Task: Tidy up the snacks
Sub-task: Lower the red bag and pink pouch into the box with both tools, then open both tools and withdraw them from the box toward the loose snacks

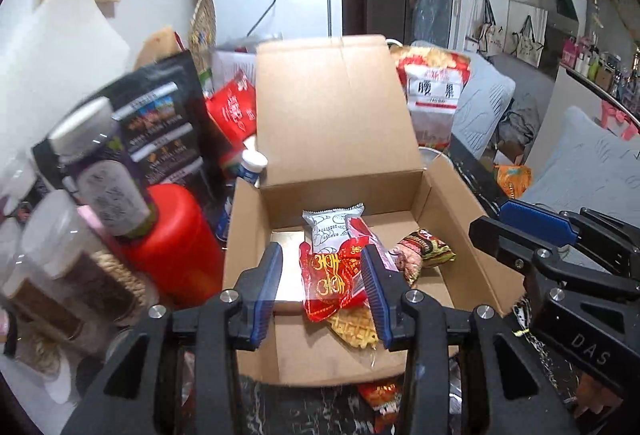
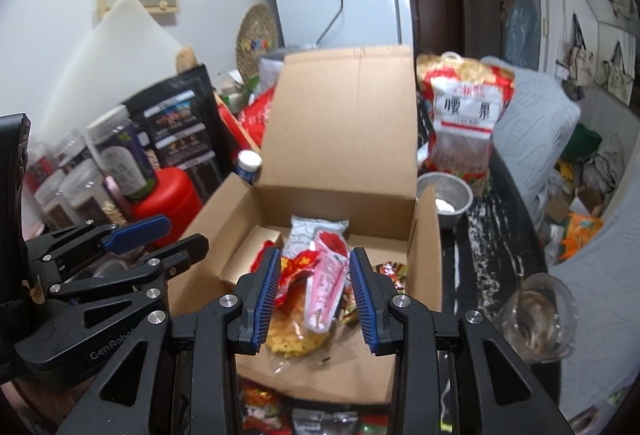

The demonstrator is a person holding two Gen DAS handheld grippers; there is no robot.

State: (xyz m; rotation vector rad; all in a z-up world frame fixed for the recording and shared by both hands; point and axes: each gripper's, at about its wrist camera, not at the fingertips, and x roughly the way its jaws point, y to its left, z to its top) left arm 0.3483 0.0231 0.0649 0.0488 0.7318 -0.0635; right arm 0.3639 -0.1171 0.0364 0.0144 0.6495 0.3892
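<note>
The left claw is held with both fingers spread apart and nothing gripped between them. The right claw is likewise held open and empty. In the left wrist view the right claw is seen at 3 o'clock, just beside it.

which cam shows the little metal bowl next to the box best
The right wrist view. There the metal bowl sits in plain sight just right of the cardboard box, with its rim and something white inside visible. In the left wrist view the box wall hides nearly all of it; only a sliver of rim shows.
</note>
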